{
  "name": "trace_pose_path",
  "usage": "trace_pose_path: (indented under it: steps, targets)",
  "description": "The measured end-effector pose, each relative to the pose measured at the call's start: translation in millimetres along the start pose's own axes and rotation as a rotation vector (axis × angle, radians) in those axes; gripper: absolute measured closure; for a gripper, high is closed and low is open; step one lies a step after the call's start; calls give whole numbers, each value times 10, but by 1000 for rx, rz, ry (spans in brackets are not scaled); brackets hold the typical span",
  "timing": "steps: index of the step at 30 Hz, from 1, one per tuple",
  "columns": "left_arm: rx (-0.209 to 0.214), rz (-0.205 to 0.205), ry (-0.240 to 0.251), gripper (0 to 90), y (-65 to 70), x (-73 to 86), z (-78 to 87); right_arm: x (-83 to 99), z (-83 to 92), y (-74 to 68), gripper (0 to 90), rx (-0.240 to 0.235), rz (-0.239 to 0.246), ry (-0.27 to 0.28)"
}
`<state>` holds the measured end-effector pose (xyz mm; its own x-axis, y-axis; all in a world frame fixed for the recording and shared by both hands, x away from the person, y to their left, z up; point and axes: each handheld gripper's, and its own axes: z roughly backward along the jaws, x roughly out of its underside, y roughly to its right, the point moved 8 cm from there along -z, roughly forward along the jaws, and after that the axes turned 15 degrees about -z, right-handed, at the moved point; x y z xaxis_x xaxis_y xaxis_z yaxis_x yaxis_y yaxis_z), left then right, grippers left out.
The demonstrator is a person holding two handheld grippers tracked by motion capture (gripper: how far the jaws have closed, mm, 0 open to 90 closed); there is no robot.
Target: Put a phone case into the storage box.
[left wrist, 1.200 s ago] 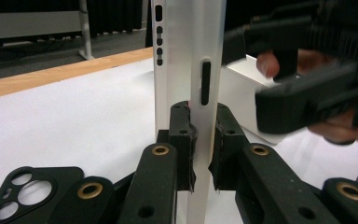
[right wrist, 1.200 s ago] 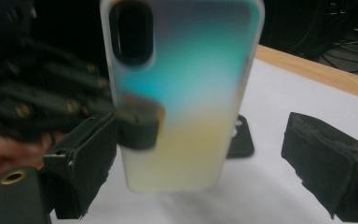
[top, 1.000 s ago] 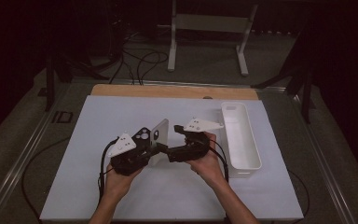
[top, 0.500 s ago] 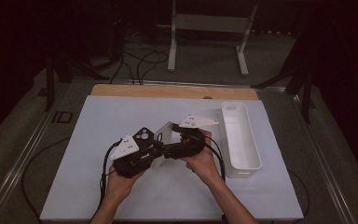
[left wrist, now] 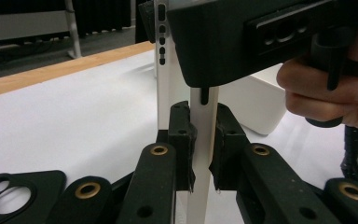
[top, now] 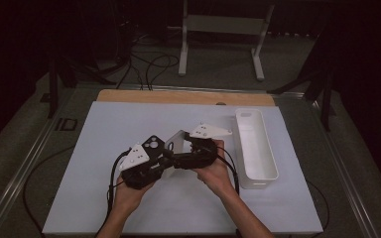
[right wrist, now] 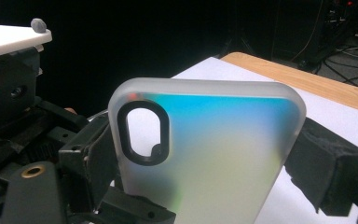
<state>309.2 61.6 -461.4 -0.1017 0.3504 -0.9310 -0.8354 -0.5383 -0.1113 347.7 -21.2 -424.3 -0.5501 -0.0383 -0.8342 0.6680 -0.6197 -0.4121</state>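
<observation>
Up high, both hands hold a white phone case over the white table, left gripper meeting right gripper. Along the left gripper's view, black pads pinch the case's thin edge. Along the right gripper's view, its spread jaws have been closing, one pad at the case's side.

A frosted translucent phone case with an oval black-rimmed camera cutout stands upright above the table.
</observation>
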Motion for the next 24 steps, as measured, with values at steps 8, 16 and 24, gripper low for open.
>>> trace_pose_path:
  steps: [8, 16, 24]
  targets:
    - [-37, -16, -7, 497, -27, 2, 33, 6, 2, 46, 167, 18, -12, 9]
    - [-57, -35, -11, 413, -57, 45, 64, -37, 43, 83, 167, 34, -17, 23]
    - [-92, -43, -9, 392, -147, 65, 157, -69, 90, 143, 167, 53, -11, 29]
